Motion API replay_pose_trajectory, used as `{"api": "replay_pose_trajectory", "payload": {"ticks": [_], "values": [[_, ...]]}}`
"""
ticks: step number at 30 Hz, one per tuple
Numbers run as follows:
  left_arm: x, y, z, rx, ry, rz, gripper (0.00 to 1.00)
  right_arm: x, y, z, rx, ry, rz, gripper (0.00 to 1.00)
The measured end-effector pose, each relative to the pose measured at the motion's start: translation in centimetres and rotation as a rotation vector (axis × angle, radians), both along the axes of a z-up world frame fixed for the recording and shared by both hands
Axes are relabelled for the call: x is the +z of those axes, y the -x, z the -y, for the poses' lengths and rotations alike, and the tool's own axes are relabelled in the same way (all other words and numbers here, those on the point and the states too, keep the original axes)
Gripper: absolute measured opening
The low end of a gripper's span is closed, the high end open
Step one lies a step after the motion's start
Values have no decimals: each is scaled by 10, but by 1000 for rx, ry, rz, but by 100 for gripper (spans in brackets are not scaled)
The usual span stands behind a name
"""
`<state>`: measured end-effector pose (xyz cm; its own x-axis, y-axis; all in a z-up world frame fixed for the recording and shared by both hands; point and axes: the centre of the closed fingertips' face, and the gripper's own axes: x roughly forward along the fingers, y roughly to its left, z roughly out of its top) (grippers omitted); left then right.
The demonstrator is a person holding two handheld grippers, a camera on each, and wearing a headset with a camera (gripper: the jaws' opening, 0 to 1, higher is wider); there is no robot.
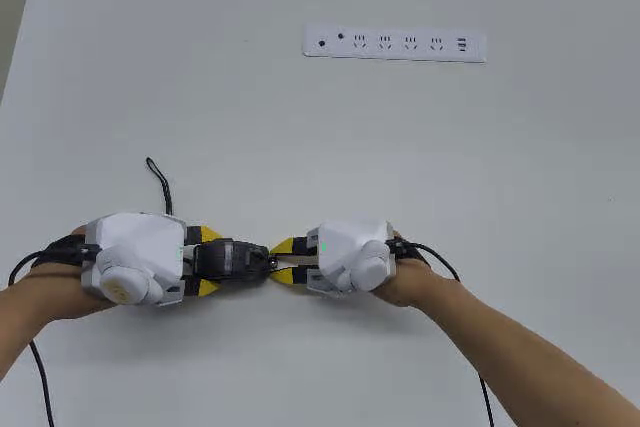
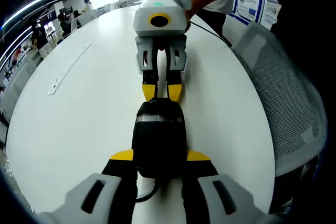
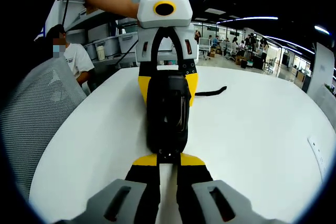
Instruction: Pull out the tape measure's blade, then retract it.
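On the white tabletop (image 1: 420, 147), the left gripper (image 1: 208, 261) clamps the black tape measure (image 1: 232, 259) between its jaws. Facing it, the right gripper (image 1: 283, 260) is closed on the blade tip (image 3: 167, 156) at the case mouth. The pull-out looks barely begun: next, the right gripper should draw straight away while the left steadies the case.

This looks like an open-plan office or lab. A wide white surface (image 1: 520, 167) carries a power strip (image 1: 395, 43), and a mesh chair (image 3: 39, 108) stands beside it. Farther off, strip lights (image 3: 247, 19) hang on the ceiling over a group of people (image 3: 252, 40).
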<state>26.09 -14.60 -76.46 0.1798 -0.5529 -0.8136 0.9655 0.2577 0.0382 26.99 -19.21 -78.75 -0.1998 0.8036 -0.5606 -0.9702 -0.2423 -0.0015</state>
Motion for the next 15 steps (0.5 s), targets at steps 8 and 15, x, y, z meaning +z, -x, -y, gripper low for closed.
{"api": "replay_pose_trajectory", "payload": {"ticks": [8, 15], "values": [[0, 0, 1, 1, -4, 0, 28, 1, 0, 2, 1, 3, 2, 8], [0, -1, 1, 0, -6, 1, 28, 1, 0, 3, 4, 3, 9, 8]]}}
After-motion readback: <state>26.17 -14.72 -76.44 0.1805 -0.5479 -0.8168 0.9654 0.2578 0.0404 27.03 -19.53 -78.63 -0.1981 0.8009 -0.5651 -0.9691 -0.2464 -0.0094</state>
